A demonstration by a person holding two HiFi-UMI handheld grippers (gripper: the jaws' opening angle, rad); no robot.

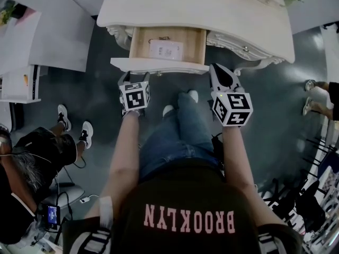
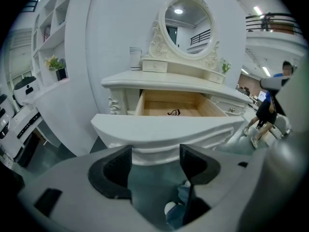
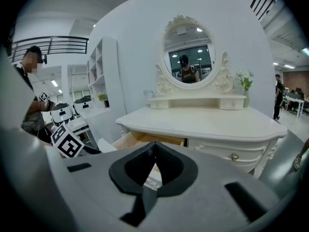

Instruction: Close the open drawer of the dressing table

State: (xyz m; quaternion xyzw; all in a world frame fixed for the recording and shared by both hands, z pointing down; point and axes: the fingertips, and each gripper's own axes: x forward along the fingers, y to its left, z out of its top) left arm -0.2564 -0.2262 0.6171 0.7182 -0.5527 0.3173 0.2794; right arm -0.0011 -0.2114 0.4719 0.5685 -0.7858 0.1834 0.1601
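While the pale wooden drawer with a curved white front panel (image 1: 159, 65) (image 2: 164, 127) (image 3: 140, 140) stands pulled out, it is seen at 12 o'clock in the head view, projecting from under the left half of the cream, carved dressing table (image 1: 201, 9) (image 2: 169, 83) (image 3: 207, 124). A white card with faint pink print (image 1: 166, 50) is laid flat on the drawer's floor; its writing cannot be read. A small dark object (image 1: 161, 38) (image 2: 174, 112) is seen at the drawer's back.

The left gripper (image 1: 135, 78) (image 2: 154, 153) is held just below the front panel, toward its left end. Its jaws are spread apart and nothing is clasped between them; the panel is seen just beyond the tips, and contact cannot be judged. The right gripper (image 1: 220, 74) (image 3: 153, 146) is held at 3 o'clock from the left one, off the panel's right end, with its jaws pressed together and nothing between them. Black-and-white square markers are carried on each gripper's cube.

An oval mirror in an ornate white frame (image 2: 187, 25) (image 3: 189, 57) is mounted on the tabletop. At 6 o'clock in the head view, "BROOKLYN" is printed in pink capitals on the person's black shirt (image 1: 188, 218), read upside down.
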